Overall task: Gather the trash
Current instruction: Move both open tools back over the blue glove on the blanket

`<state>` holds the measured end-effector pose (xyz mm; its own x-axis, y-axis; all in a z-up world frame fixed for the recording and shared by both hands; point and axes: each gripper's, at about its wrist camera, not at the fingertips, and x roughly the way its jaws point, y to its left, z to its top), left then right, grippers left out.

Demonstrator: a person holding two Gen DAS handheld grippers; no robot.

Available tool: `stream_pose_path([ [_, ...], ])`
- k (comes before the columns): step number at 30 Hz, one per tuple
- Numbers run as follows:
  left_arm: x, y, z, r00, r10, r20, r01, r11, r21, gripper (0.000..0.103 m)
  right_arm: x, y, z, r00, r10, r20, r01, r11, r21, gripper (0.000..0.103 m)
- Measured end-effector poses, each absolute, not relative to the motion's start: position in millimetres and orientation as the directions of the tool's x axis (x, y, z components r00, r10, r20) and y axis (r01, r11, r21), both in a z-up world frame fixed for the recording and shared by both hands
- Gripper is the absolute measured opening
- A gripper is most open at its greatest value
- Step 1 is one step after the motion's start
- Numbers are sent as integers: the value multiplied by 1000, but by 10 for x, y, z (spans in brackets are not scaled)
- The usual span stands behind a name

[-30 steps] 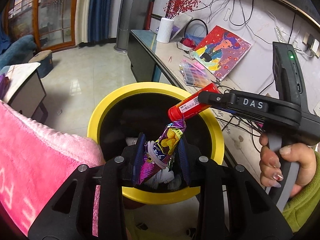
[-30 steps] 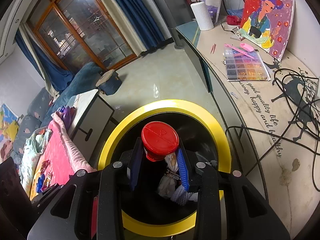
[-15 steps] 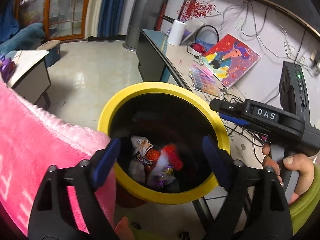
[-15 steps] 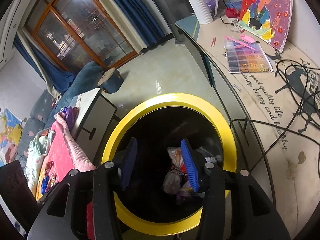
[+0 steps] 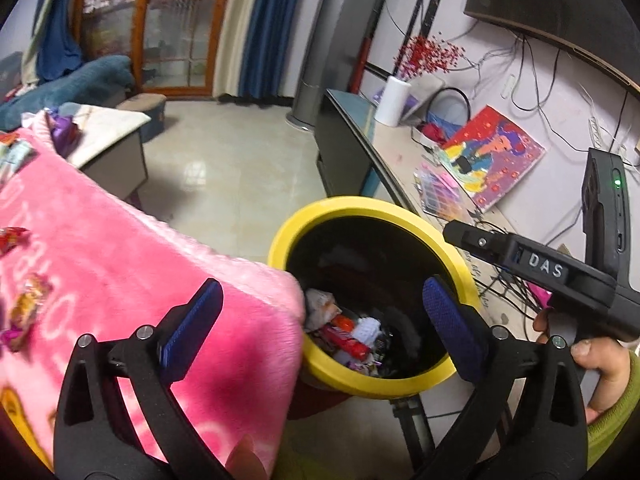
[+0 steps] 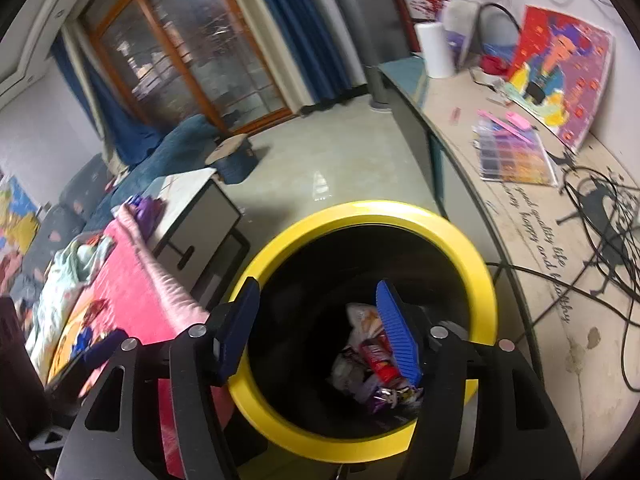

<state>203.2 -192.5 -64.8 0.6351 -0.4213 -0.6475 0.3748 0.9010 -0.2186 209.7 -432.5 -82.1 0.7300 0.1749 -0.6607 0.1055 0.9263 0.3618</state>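
Observation:
A bin with a yellow rim [image 5: 360, 204] [image 6: 472, 264] stands beside a pink blanket [image 5: 120, 264] [image 6: 132, 280]. Wrappers and a red tube [image 5: 346, 340] [image 6: 378, 360] lie at its bottom. My left gripper [image 5: 320, 312] hangs over the bin's near edge, jaws still opening, wide apart, nothing between them. My right gripper [image 6: 318, 320] is over the bin mouth, its jaws opening and empty; its body [image 5: 544, 268] shows at the right of the left wrist view, held by a hand [image 5: 596, 360]. Several snack wrappers [image 5: 28, 300] lie on the blanket at the left.
A long counter [image 6: 532, 248] runs along the right with a bead tray [image 6: 516, 152], a painting [image 5: 496, 152], a white vase [image 5: 394, 100] and loose cables [image 6: 600, 216]. A low white table [image 6: 192, 208] and a blue sofa [image 5: 80, 80] stand further back on the tiled floor.
Both grippers opened. The purple snack bag fell from the left one and the red tube from the right one into the bin. Both hands then drew back and up, the left swinging towards the blanket.

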Motion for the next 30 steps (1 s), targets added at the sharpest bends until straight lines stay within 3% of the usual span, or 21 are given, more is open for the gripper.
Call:
stream_pose_path([
  [30, 1688, -795, -260, 810, -196, -552, 123, 978, -167, 92, 1865, -3276, -524, 736, 265, -623, -132, 959, 252, 70],
])
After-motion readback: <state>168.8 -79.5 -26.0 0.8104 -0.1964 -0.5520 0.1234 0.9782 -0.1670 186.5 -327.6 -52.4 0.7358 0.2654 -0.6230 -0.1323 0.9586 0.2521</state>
